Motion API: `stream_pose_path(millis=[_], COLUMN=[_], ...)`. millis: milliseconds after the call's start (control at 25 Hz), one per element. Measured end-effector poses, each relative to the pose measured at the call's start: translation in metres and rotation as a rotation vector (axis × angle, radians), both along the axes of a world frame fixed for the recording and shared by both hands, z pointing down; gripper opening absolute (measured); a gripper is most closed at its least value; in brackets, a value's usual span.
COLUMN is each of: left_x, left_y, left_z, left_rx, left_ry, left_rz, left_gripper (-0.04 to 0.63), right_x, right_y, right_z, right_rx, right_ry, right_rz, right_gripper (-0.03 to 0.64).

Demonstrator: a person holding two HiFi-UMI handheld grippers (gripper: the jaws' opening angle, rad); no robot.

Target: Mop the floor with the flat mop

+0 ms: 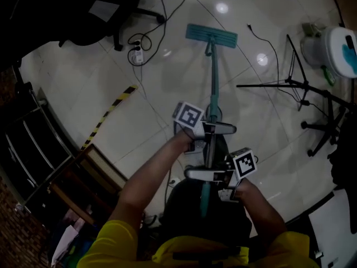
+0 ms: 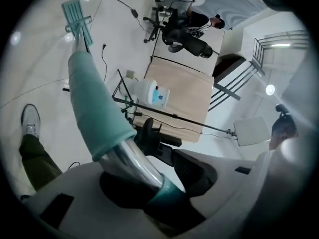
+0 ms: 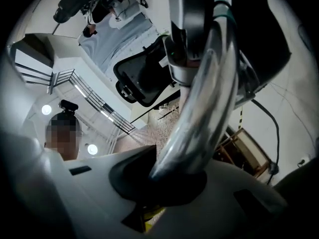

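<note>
Flat mop (image 1: 212,71) down on the pale floor (image 1: 167,88): teal mop head (image 1: 211,36) lying flat on the tiles, well beyond both sets of fingers, pole (image 1: 213,102) running from it back between them. Left gripper (image 1: 227,129) the nearer to the head, right gripper (image 1: 192,173) just behind it on the pole, toward the body, jaws facing opposite ways across the shaft.

Left fingers released: in the left gripper view, chrome stretch of pole next to the teal sleeve (image 2: 94,108) resting in one pad, a sliver of light floor showing between it and the other pad. Around the pole, then, not gripping it. Right fingers clenched on the pole: in the right gripper view, bare metal shaft pinched in the dark pads on both sides.

Judged as a regrip within the mopping, not a stroke itself, with only one hand in real hold. Next calls for settling the left fingers at a good spot on the pole and closing them firmly, then driving the head over the tiles with both hands, kept flat.

Farther out from the fingers: loose cables (image 1: 142,43) on the floor, far ahead and near the head; a black tripod stand (image 1: 304,85) out where the left fingertips point; yellow-and-black tape (image 1: 111,109) out where the right fingertips point. Worth steering the head clear of cables and stand legs.
</note>
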State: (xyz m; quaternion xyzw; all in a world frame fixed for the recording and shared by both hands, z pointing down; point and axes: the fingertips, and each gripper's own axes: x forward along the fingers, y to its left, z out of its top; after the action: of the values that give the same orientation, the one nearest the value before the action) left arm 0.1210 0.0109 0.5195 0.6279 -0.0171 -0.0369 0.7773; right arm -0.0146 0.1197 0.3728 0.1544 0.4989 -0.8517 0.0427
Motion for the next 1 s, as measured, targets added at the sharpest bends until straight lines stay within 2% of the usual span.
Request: stream_pose_path(millis=[120, 200, 240, 360, 480, 560, 640, 720, 800, 880, 920, 1000], left_x=[-0.017, -0.012, -0.003, 0.018, 0.020, 0.015, 0.012, 0.012, 0.013, 0.019, 0.024, 0.030], left_y=[0.015, 0.024, 0.023, 0.009, -0.019, -0.033, -0.030, 0.000, 0.052, 0.111, 0.135, 0.161], left_z=[0.020, 0.029, 0.034, 0.060, 0.091, 0.107, 0.111, 0.104, 0.090, 0.062, 0.043, 0.004], left_rx=[-0.047, -0.100, -0.094, -0.003, 0.005, -0.007, -0.016, -0.021, -0.032, -0.105, -0.154, -0.219], left_ry=[-0.063, -0.049, -0.033, -0.009, -0.003, 0.004, 0.004, -0.025, -0.088, -0.110, -0.086, 0.033], left_rz=[-0.049, -0.097, -0.104, -0.102, -0.158, -0.209, -0.212, -0.186, -0.180, -0.227, -0.273, -0.400], left_gripper=[0.176, 0.175, 0.175, 0.169, 0.146, 0.126, 0.119, 0.114, 0.113, 0.114, 0.117, 0.117], right_x=[-0.012, -0.005, 0.002, 0.026, 0.033, 0.028, 0.022, 0.020, 0.027, 0.040, 0.048, 0.060], right_y=[0.023, 0.032, 0.031, 0.018, -0.001, -0.009, -0.004, 0.028, 0.080, 0.133, 0.155, 0.186], right_z=[0.018, 0.033, 0.043, 0.086, 0.131, 0.145, 0.146, 0.135, 0.108, 0.068, 0.048, 0.022], right_rx=[0.003, 0.012, 0.023, 0.083, 0.131, 0.132, 0.112, 0.088, 0.053, -0.009, -0.041, -0.073], right_ry=[0.042, 0.055, 0.066, 0.126, 0.173, 0.194, 0.217, 0.232, 0.247, 0.262, 0.267, 0.277], right_rz=[-0.053, -0.015, 0.031, 0.132, 0.147, 0.136, 0.128, 0.076, -0.019, -0.083, -0.102, -0.131], right_gripper=[0.052, 0.052, 0.047, 0.034, 0.023, 0.013, 0.005, 0.002, 0.002, 0.002, 0.002, 0.002])
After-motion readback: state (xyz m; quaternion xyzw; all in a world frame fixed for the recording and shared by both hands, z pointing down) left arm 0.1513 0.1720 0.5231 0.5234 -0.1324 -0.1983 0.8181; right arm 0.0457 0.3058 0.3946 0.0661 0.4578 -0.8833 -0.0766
